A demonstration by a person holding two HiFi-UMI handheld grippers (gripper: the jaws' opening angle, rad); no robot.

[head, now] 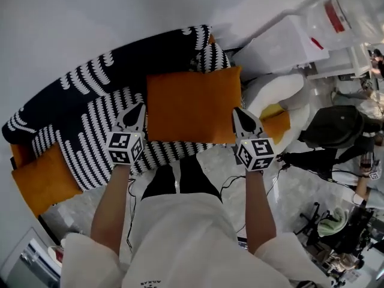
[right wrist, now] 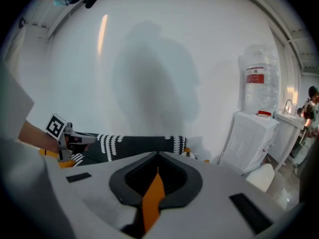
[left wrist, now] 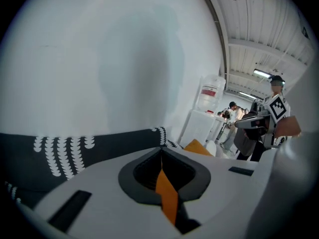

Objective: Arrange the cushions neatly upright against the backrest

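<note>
A large orange cushion hangs upright over the seat of a black-and-white patterned sofa, in front of its dark backrest. My left gripper is shut on the cushion's left edge and my right gripper on its right edge. In the left gripper view a strip of orange fabric is pinched between the jaws. The right gripper view shows the same: orange fabric clamped in the jaws. A second orange cushion lies flat at the sofa's left end.
A white water dispenser with a bottle stands right of the sofa. Beside it is a white round seat with a yellow pad, then a black bag. The white wall is behind the backrest. People are at the far right.
</note>
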